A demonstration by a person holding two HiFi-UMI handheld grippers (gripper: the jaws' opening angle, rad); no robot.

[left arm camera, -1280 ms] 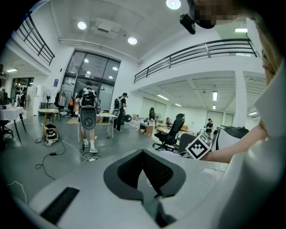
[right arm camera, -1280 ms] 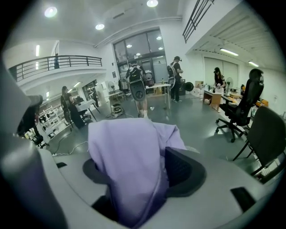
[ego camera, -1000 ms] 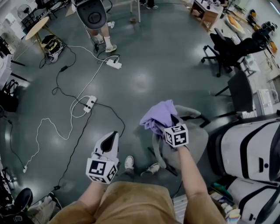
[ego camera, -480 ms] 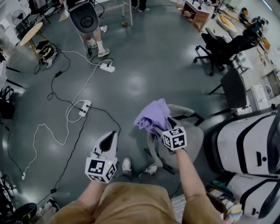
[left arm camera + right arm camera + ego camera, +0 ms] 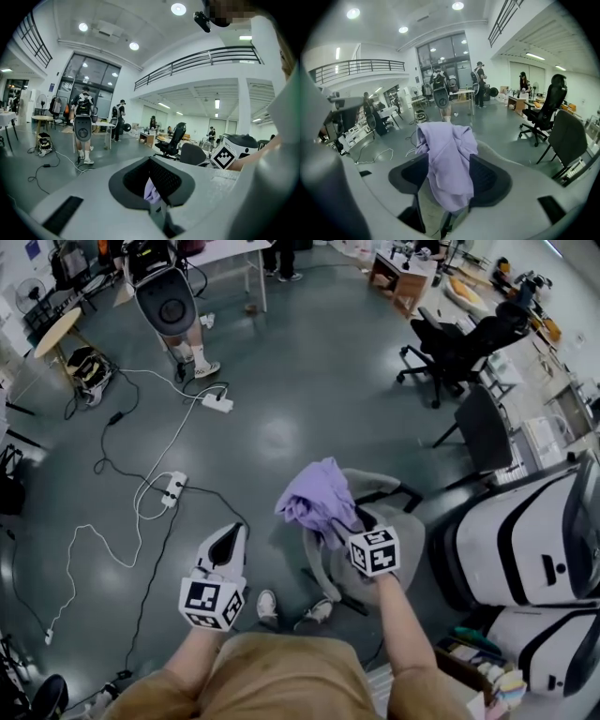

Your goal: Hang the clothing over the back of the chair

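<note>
Purple garment draped on the grey chair

The garment lies bunched over the top edge of the chair's backrest. The right gripper points at it, its fingers closing on either side of the hanging cloth. The left gripper is held apart from the chair, fingers closed.

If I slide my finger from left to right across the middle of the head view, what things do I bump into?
white power strip → left gripper → purple clothing → big white cases
</note>
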